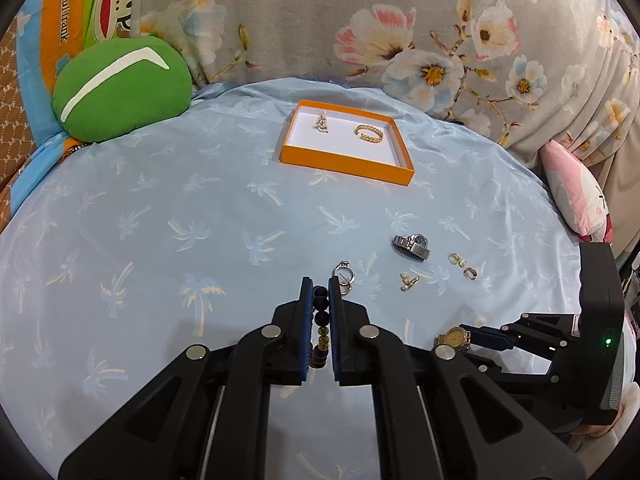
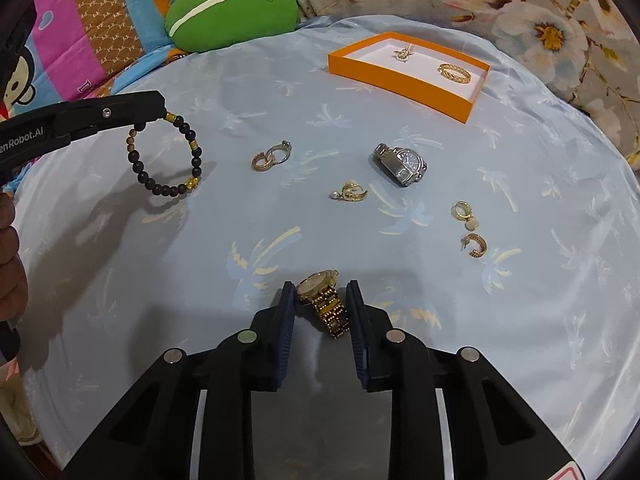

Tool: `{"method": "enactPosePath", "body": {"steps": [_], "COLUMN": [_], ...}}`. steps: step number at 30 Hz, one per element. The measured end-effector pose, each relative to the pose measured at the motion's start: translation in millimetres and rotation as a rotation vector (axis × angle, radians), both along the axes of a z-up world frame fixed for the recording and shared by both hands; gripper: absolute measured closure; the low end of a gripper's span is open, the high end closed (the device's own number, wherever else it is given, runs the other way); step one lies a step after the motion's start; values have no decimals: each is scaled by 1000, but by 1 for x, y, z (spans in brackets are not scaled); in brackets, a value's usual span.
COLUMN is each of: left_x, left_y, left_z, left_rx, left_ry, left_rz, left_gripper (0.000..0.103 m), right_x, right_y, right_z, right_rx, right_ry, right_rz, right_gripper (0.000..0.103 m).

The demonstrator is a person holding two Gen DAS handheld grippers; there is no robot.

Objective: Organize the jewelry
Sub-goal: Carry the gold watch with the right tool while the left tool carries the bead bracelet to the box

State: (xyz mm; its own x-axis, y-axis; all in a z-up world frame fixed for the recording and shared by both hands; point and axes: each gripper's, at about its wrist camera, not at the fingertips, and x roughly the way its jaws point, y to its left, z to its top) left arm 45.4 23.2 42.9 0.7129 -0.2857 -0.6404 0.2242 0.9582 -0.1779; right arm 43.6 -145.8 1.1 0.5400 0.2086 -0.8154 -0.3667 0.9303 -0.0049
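- Between the fingers of the right gripper (image 2: 320, 304): gold watch (image 2: 325, 300), on the blue sheet (image 2: 160, 280); jaws apart, one either side, not yet clamped. Long axis of the band runs roughly along the fingers, dial at the far end.
- Left gripper (image 1: 320, 292): jaws clamped on the beaded bracelet (image 1: 321, 320) (loop hangs clear of the sheet).
- Orange tray (image 2: 400, 80): well ahead of both fingertip pairs, holding two gold pieces.
- Judgement: the left gripper, already loaded, appears readier to carry to the tray.
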Motion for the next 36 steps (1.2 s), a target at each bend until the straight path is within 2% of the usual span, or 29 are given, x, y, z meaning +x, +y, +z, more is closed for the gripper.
{"method": "enactPosePath", "body": {"steps": [4,10,19,24,28,30,36], "left_x": [2,5,41,89,142,169,259], "left_y": [-3,-8,-8,-10,-22,-30,-56], "left_z": [3,15,41,58,66,69,66], "left_rx": [-6,4,8,22,39,39,-6], "left_ry": [4,-19,-61,-103,-124,-142,-115], "left_rz": [-18,-27,-22,-23,-25,-31,-66], "left_gripper": [96,96,96,96,96,96,96], "right_x": [-2,4,64,118,174,198,270], "right_y": [-1,-3,-20,-40,-61,-68,-72], "right_z": [5,28,69,87,92,91,73], "right_rx": [62,132,189,223,243,241,204], "right_ry": [2,-47,-126,-167,-191,-201,-199], "right_rz": [-25,-59,-103,-148,-216,-230,-241], "right_gripper": [80,80,80,80,80,80,80]}}
